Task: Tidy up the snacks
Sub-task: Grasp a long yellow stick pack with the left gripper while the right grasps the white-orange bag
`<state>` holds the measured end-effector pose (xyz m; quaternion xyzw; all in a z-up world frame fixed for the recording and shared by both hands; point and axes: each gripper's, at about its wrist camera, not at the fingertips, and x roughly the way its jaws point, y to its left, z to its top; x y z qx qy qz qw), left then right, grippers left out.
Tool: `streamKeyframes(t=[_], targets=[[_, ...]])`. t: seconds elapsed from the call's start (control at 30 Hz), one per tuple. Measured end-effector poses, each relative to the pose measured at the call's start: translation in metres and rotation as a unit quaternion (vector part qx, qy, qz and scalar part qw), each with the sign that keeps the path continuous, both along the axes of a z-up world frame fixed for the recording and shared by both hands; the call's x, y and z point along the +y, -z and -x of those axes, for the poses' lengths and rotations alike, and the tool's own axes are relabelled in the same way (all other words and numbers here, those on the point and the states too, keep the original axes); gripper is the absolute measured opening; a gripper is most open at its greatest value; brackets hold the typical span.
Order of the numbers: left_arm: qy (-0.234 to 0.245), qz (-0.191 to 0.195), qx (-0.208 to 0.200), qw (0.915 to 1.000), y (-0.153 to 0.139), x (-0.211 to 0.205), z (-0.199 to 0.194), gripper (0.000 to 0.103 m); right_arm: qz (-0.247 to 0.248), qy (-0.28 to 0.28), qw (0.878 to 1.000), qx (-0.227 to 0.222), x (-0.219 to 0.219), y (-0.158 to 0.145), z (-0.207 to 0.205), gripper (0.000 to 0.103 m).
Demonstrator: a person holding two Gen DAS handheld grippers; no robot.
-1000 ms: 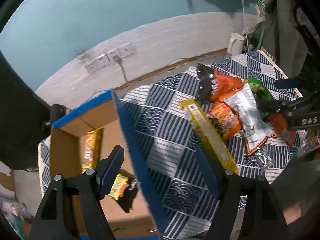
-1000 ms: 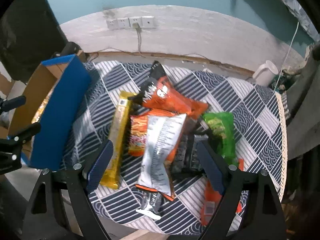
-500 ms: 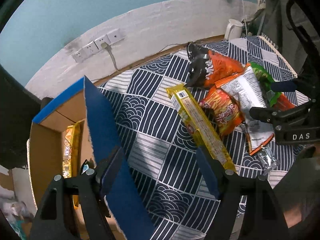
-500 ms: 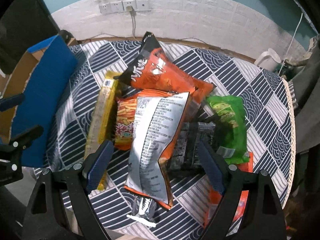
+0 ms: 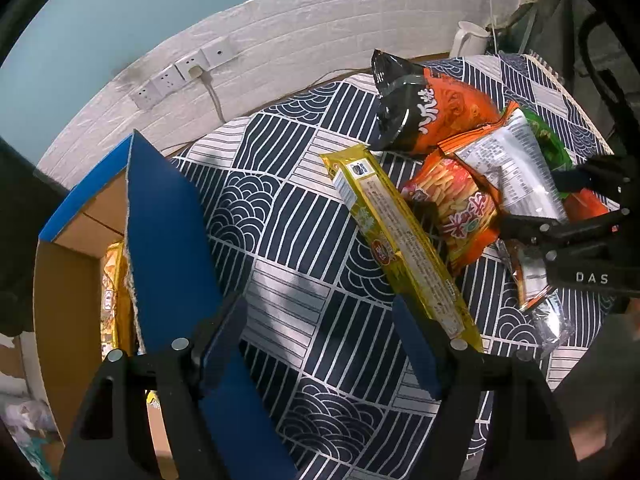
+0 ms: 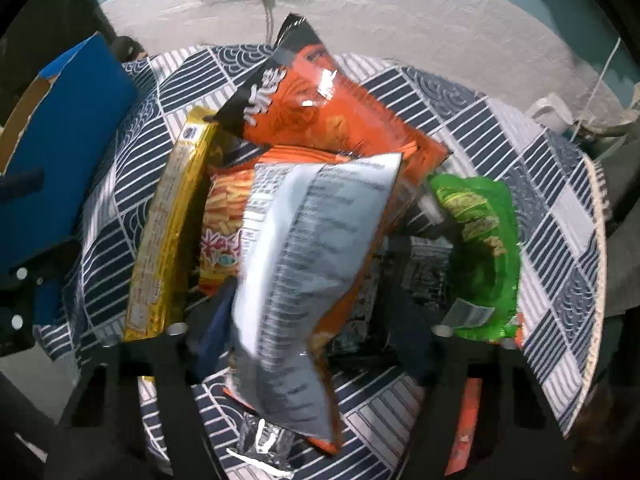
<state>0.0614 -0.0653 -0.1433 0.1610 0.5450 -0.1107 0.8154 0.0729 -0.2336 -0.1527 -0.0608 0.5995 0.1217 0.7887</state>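
Note:
A snack pile lies on the patterned tablecloth (image 5: 304, 280). My right gripper (image 6: 310, 320) points down over a silver-backed bag (image 6: 312, 260) that lies between its closing jaws. One pad meets the bag's left edge, while the other stands just off it. Under the bag are an orange stick-snack pack (image 6: 222, 224), an orange-and-black bag (image 6: 320, 112), a green bag (image 6: 480, 248) and a long yellow pack (image 6: 168, 232). My left gripper (image 5: 320, 344) hangs open over bare cloth, its right finger beside the yellow pack's (image 5: 404, 240) near end. The right gripper (image 5: 548, 200) shows at the far right.
A cardboard box with a blue flap (image 5: 172, 240) stands at the table's left edge and holds yellow packs (image 5: 114, 280). A white mug (image 5: 468, 36) sits at the far right corner. Wall sockets (image 5: 180, 76) with a cable are behind. A small silver pack (image 6: 264, 444) lies at the near edge.
Both grippers have sunk closer to the table. The right jaws have narrowed around the silver-backed bag. The left view has swung from the box toward the cloth.

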Motion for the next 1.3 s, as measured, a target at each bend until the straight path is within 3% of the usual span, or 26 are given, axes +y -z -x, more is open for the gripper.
streamKeyframes(t=[0.03,0.23,0.63,0.93,1.17,1.3], targets=[[0.0,0.0,0.002,1.0,0.001,-0.001,-0.001,0.076,-0.005,-0.002,1.0,0.002,-0.001,0.0,0.0,0.048],[0.006,-0.003,0.007,1.0,0.003,-0.011,-0.002,0.076,-0.008,-0.02,1.0,-0.01,-0.009,-0.013,0.007,0.042],[-0.001,0.005,0.026,0.9996,0.013,-0.036,-0.011,0.081,-0.003,-0.007,0.999,-0.046,-0.065,-0.047,0.005,0.041],[-0.022,0.022,0.051,0.9982,0.029,-0.053,-0.032,0.081,-0.003,0.016,0.999,-0.042,-0.104,-0.037,0.001,0.041],[-0.026,0.013,0.061,0.9977,0.044,-0.061,-0.042,0.081,-0.015,0.024,0.999,-0.039,-0.113,-0.033,0.002,0.041],[-0.024,0.029,0.068,0.997,0.05,-0.057,-0.047,0.078,-0.022,0.023,0.999,-0.041,-0.112,-0.034,0.0,0.041]])
